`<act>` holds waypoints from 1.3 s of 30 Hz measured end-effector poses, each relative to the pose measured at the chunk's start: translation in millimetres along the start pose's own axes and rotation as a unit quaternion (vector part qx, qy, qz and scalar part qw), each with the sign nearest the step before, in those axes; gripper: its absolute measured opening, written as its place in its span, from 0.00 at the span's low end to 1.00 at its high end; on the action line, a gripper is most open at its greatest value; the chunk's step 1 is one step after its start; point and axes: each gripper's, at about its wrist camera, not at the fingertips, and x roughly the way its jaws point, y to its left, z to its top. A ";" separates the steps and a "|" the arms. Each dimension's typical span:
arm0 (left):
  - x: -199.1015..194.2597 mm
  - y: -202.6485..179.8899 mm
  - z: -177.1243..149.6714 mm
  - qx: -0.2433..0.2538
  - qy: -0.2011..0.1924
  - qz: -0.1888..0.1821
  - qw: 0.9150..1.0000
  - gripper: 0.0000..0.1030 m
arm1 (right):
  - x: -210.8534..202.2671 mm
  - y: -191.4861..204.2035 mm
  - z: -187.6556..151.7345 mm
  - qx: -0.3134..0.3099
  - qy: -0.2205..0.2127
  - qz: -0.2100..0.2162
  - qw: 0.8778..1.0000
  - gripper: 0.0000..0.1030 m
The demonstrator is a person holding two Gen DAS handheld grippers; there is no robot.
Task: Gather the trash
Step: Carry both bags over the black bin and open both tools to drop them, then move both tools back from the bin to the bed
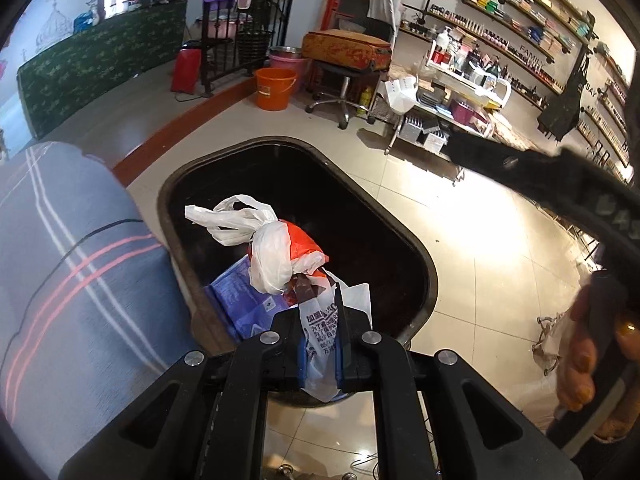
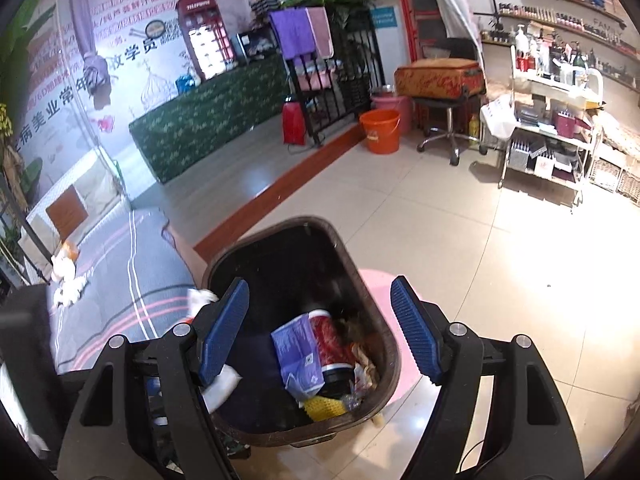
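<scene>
Item: bag (image 1: 276, 252), white plastic knotted around red-orange contents. It is hanging from the left gripper (image 1: 320, 354), whose jaws are clenching a printed white flap of it. Long axis is running from the gripper away to the upper left in the left wrist view; the knotted handles are pointing to the far left end, splayed over the bin opening. The bag is hovering above the near part of the bin (image 1: 416, 248), partly over a purple-blue packet (image 1: 240, 300).

Item: bin, dark, rounded-oblong, standing on the tiled floor (image 2: 500, 260) just beside a grey striped cushion (image 1: 72, 280). Its long axis is running away from both cameras. Inside, in the right wrist view: the purple-blue packet, a red canister (image 2: 332, 344) lying on its side, a yellow mesh piece (image 2: 322, 406), crumpled wrappers.

Item: right gripper (image 2: 320, 328), blue pads spread wide, grasping nothing, poised over the bin's near end.

Item: hand (image 1: 588, 344) at the right edge of the left wrist view, wrapping a black handle.

Background: orange bucket (image 2: 380, 130), stool (image 2: 444, 92) bearing a patterned case, trolley (image 2: 556, 120) of bottles.
</scene>
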 end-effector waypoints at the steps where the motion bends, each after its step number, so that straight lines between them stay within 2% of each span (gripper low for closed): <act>1: 3.3 -1.3 2.5 0.001 0.005 -0.002 1.000 0.09 | -2.7 -1.5 1.7 0.001 -0.004 -0.001 1.000 0.71; 13: 34.3 -13.1 8.7 0.017 0.042 0.014 0.999 0.11 | -5.5 -21.8 4.5 0.024 -0.003 -0.009 1.000 0.71; 14: 36.8 -14.0 10.1 0.020 0.046 0.015 0.999 0.16 | -5.8 -21.8 4.6 0.023 -0.004 -0.010 1.000 0.71; 16: 39.1 -12.2 11.2 0.020 0.048 0.024 0.998 0.39 | -6.1 -22.2 4.5 0.023 -0.004 -0.011 1.000 0.71; 17: 38.4 -11.3 10.9 0.016 0.046 0.026 0.998 0.63 | -6.0 -22.1 4.5 0.024 -0.004 -0.011 1.000 0.71; 18: 38.3 -12.4 12.3 0.012 0.044 0.021 0.999 0.80 | -5.9 -22.2 4.3 0.025 -0.004 -0.011 1.000 0.72; 20: 35.2 -12.2 11.4 0.010 0.040 0.004 0.999 0.87 | -5.7 -23.6 4.4 0.027 -0.004 -0.013 1.000 0.76; 23: 32.7 -17.8 8.3 0.033 0.034 0.020 0.999 0.94 | -6.4 -26.6 5.0 0.038 -0.007 -0.015 0.999 0.80; 26: 30.1 -21.0 5.4 0.049 0.030 0.033 0.998 0.94 | -4.8 -28.1 5.6 0.044 -0.007 -0.015 0.999 0.81; 33: 5.4 -16.3 -5.5 0.044 0.015 0.028 0.999 0.94 | -3.7 -25.9 5.3 0.046 -0.006 -0.013 0.999 0.88; 39: -14.6 6.7 -14.0 0.015 0.005 0.031 0.999 0.94 | 0.8 -14.2 7.5 0.030 -0.003 -0.001 1.000 0.91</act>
